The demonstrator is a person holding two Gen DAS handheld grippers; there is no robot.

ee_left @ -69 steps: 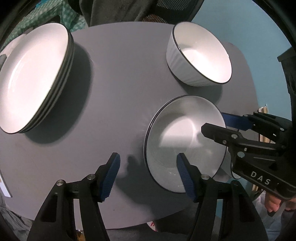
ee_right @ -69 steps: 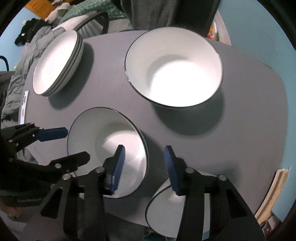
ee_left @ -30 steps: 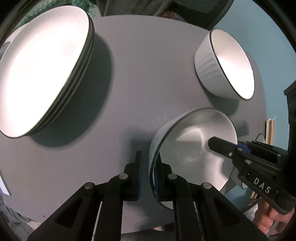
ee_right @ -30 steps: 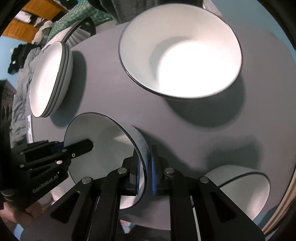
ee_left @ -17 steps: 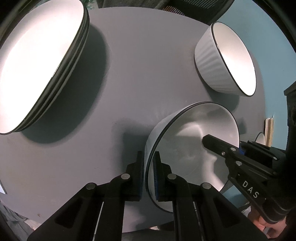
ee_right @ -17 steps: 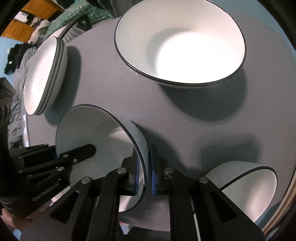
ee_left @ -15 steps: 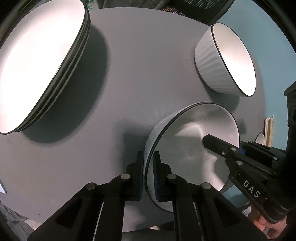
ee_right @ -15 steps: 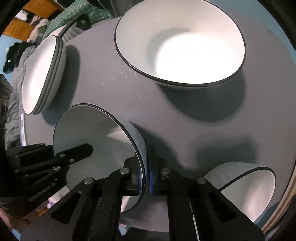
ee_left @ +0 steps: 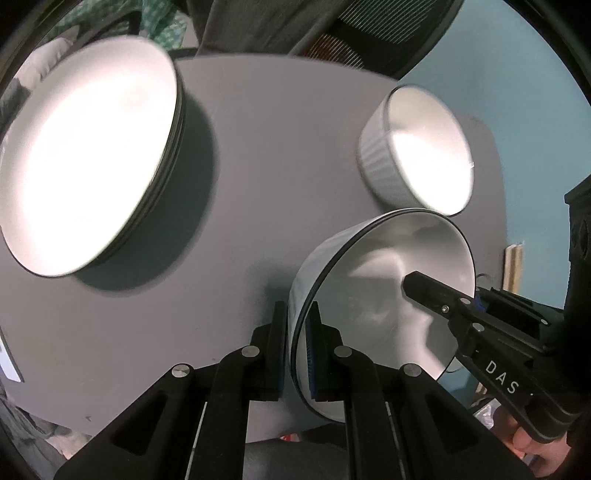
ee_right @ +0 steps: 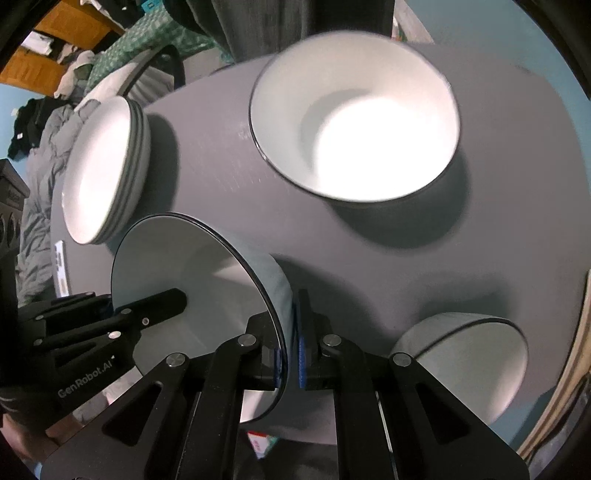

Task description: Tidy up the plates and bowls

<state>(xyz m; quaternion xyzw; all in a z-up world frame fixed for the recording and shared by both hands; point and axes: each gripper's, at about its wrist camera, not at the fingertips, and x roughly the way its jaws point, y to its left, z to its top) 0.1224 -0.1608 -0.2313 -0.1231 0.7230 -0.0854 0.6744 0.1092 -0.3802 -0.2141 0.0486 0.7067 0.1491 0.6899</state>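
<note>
A white bowl with a black rim (ee_left: 380, 295) hangs tilted just above the grey table (ee_left: 258, 166), held from two sides. My left gripper (ee_left: 299, 350) is shut on its near-left rim, one pad inside and one outside. My right gripper (ee_right: 290, 350) is shut on the opposite rim of the same bowl (ee_right: 192, 280). Each gripper shows in the other's view: the right gripper (ee_left: 439, 295) reaches into the bowl, as does the left gripper (ee_right: 147, 310). A stack of white plates (ee_left: 85, 155) sits at the far left. A ribbed white bowl (ee_left: 421, 151) stands beyond the held one.
Another white bowl (ee_right: 465, 365) rests near the table's right front edge. The plate stack (ee_right: 99, 173) and ribbed bowl (ee_right: 354, 118) sit farther back. A dark chair back (ee_left: 369, 33) and cluttered fabric lie beyond the table. A person's hand (ee_left: 535, 446) grips the right tool.
Both grippers stay clamped on the bowl's rim. The bowl has come up off the table and the table's things look smaller and farther away in both views.
</note>
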